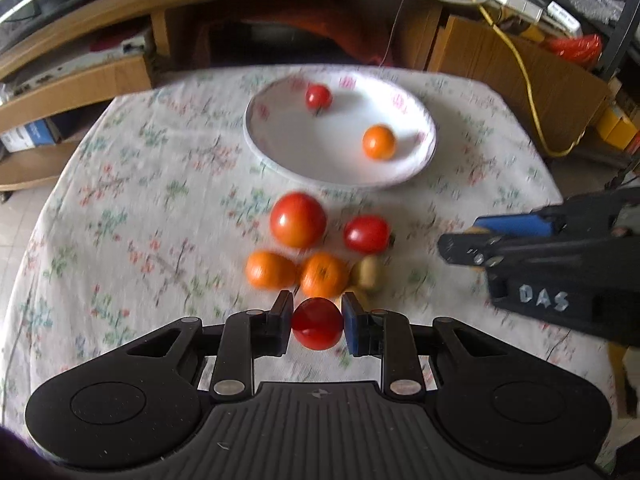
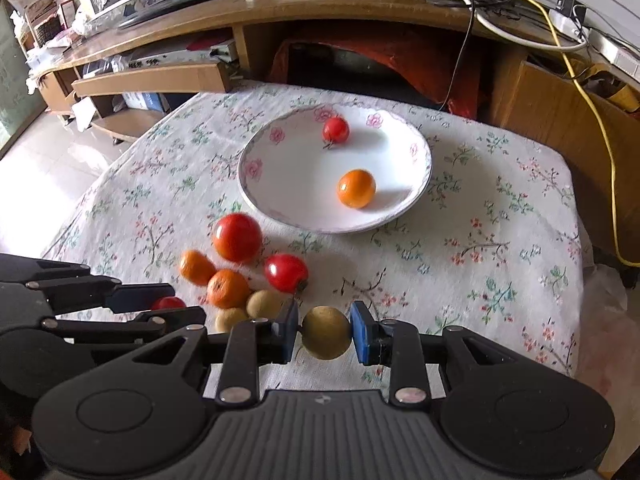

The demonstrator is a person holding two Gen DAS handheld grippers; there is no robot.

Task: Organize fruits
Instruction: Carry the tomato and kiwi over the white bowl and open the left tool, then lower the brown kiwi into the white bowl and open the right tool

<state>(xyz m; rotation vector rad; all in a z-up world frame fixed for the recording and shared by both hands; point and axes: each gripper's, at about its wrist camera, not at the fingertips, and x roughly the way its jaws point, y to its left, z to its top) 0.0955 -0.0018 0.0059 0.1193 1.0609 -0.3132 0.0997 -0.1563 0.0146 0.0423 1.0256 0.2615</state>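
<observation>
Left gripper point(image 1: 317, 323): both pads pressed against a small red tomato point(image 1: 317, 323), glossy, round, held between the fingers at the near edge of the fruit pile. Motion blur in the left wrist view.

Right gripper point(image 2: 325, 333): clenched on a round yellow-brown fruit point(image 2: 326, 333), dull, lightly speckled skin, pads touching it on both sides. From the left wrist view the right gripper's body carries hand-painted pale letters reading "DAS" point(image 1: 543, 298). No other legible writing on the task items; lettering on the boxes under the desk is too small to read.

Loose pile on the floral tablecloth point(image 2: 480, 248), just ahead of both grippers: one large red-orange tomato point(image 2: 237, 237), one smaller red tomato point(image 2: 286, 272) with its stem end facing the cloth, two orange mandarins point(image 2: 227, 288) touching each other, two small yellow-brown fruits point(image 2: 265, 304) beside them.

Beyond the pile, apart from it: white plate point(image 2: 276, 184) with pink flower print on the rim. It holds a small red tomato with stem point(image 2: 336, 129) at the far side and an orange mandarin point(image 2: 356, 188) nearer the right rim, the two well apart.

Background: wooden desk point(image 2: 360, 12) with tangled cables and a yellow cable point(image 2: 592, 112) hanging down the right side.
</observation>
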